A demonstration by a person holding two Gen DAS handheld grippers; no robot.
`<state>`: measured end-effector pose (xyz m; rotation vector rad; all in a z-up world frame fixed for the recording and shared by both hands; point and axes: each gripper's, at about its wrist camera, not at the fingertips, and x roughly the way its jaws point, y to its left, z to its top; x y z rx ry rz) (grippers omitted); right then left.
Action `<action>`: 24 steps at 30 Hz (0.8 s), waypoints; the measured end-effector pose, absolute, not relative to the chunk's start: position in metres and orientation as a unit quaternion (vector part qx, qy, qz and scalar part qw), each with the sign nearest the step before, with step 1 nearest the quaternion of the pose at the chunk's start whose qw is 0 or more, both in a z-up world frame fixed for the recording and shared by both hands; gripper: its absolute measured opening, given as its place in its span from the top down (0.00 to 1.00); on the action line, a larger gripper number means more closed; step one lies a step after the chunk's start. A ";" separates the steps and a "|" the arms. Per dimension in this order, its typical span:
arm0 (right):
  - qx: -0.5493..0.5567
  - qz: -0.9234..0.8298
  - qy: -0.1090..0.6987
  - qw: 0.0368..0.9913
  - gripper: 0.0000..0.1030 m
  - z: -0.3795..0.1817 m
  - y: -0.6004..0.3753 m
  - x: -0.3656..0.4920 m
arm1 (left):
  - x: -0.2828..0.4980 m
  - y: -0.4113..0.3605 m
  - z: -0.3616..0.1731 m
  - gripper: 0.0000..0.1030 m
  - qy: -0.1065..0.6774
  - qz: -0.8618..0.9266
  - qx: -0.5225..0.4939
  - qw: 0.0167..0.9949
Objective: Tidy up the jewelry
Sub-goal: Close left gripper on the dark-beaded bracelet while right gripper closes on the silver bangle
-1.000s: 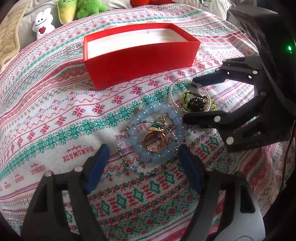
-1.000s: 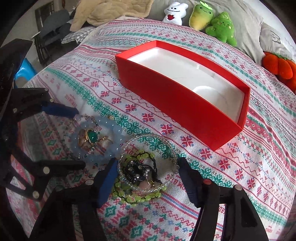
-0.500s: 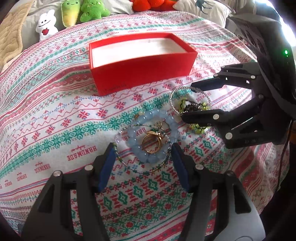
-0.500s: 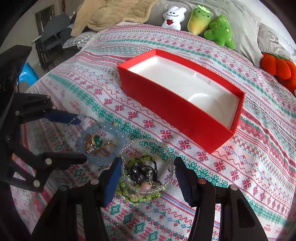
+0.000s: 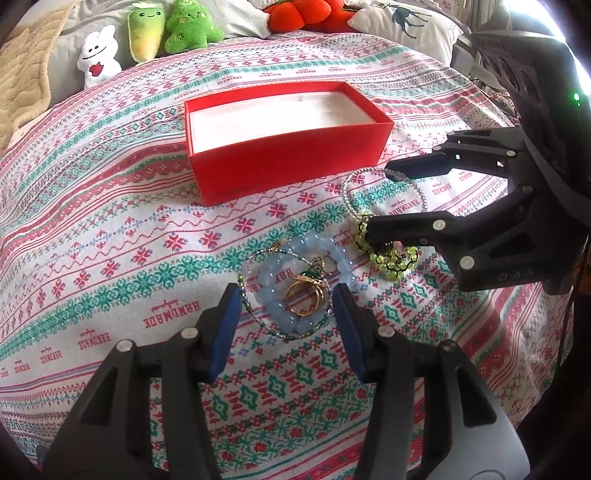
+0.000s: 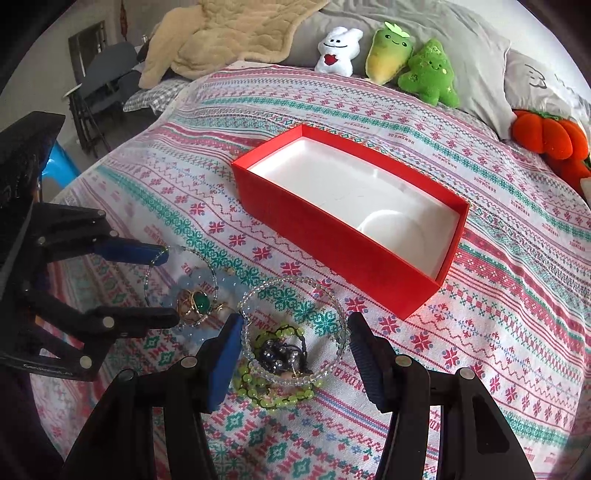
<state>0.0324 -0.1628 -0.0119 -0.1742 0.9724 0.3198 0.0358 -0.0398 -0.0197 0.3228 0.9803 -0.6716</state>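
A red box [image 5: 288, 147] with a white empty inside [image 6: 351, 206] sits on the patterned bedspread. In front of it lie two jewelry piles. My left gripper [image 5: 286, 317] is open around the pale blue bead bracelet [image 5: 269, 288] with gold rings [image 5: 304, 295] and a green stone [image 6: 201, 301]. My right gripper [image 6: 293, 354] is open around the clear bead bracelet [image 6: 332, 295], the yellow-green bead bracelet [image 6: 266, 398] and dark beads [image 6: 277, 354]. The right gripper also shows in the left wrist view [image 5: 380, 206], the left gripper in the right wrist view [image 6: 166, 284].
Plush toys stand at the bed's head: a white bunny [image 6: 338, 46], a yellow-green one [image 6: 388, 48], a green one [image 6: 430, 72] and orange ones [image 6: 550, 136]. A beige blanket [image 6: 229, 33] and grey pillows [image 6: 532, 81] lie behind. The bed edge drops off left [image 6: 110, 158].
Both grippers have narrowed somewhat around their jewelry piles and pulled back and up a little. The jewelry and box have not moved.
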 end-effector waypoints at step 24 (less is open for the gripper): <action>-0.076 0.141 0.455 0.876 0.43 0.004 -0.172 0.038 | 0.050 -0.039 0.017 0.96 0.437 -0.296 0.081 0.845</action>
